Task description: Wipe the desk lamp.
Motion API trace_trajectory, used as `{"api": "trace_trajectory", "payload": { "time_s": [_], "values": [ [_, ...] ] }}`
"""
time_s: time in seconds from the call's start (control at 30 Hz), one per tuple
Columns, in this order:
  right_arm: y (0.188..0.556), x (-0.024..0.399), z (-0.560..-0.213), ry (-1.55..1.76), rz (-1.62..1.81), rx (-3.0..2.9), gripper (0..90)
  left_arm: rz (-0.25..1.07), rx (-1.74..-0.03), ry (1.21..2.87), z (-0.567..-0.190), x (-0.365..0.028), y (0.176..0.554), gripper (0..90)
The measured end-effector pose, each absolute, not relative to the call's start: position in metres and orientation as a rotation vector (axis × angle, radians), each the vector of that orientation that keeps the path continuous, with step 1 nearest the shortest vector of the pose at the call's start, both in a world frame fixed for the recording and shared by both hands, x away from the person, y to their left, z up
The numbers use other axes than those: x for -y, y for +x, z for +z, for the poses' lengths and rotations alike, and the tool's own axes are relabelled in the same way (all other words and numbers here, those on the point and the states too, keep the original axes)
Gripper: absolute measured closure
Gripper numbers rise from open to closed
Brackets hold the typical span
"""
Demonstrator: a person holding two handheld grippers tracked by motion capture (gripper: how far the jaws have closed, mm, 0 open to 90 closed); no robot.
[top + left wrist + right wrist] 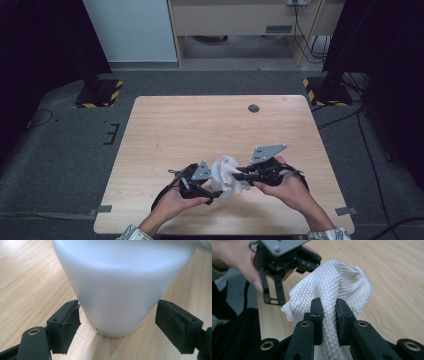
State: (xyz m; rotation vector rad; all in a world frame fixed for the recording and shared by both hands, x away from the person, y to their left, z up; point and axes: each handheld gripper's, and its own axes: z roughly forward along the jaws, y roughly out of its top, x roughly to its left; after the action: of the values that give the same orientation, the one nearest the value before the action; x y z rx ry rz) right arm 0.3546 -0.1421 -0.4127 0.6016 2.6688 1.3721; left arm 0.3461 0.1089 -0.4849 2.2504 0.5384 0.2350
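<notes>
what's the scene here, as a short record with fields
surface: wooden table
held cup: white cup, standing on the table between the left tongs
left tongs: one pad at each side of the cup's base, contact unclear
right tongs: shut on white quilted cloth
cloth position: bunched over the cup top in the high view

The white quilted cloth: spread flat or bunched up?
Bunched up. The white quilted cloth hangs in crumpled folds, pinched between the right tongs, off the table.
</notes>
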Motion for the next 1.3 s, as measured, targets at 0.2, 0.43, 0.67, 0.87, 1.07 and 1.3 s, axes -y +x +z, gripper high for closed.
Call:
{"api": "trace_trajectory", "payload": {
  "time_s": [0.2,0.43,0.67,0.87,1.07,1.3],
  "values": [
    [0.371,0.148,-0.413,0.675,1.434,-2.618,78.3,0.238,-0.530,2.256,-0.485,-0.110,0.346,19.6],
    [0.393,0.147,-0.420,0.758,1.469,-2.586,78.3,0.243,-0.528,2.252,-0.484,-0.110,0.346,20.4],
    [0.405,0.148,-0.432,0.832,1.555,-2.577,78.3,0.255,-0.525,2.251,-0.484,-0.110,0.346,21.6],
    [0.410,0.154,-0.439,0.893,1.570,-2.561,78.3,0.259,-0.523,2.255,-0.484,-0.109,0.346,22.0],
    [0.412,0.154,-0.447,0.928,1.570,-2.578,78.4,0.259,-0.522,2.261,-0.484,-0.109,0.346,21.2],
    [0.415,0.155,-0.463,1.003,1.547,-2.633,78.4,0.261,-0.521,2.263,-0.484,-0.108,0.346,21.1]
  ]
}}
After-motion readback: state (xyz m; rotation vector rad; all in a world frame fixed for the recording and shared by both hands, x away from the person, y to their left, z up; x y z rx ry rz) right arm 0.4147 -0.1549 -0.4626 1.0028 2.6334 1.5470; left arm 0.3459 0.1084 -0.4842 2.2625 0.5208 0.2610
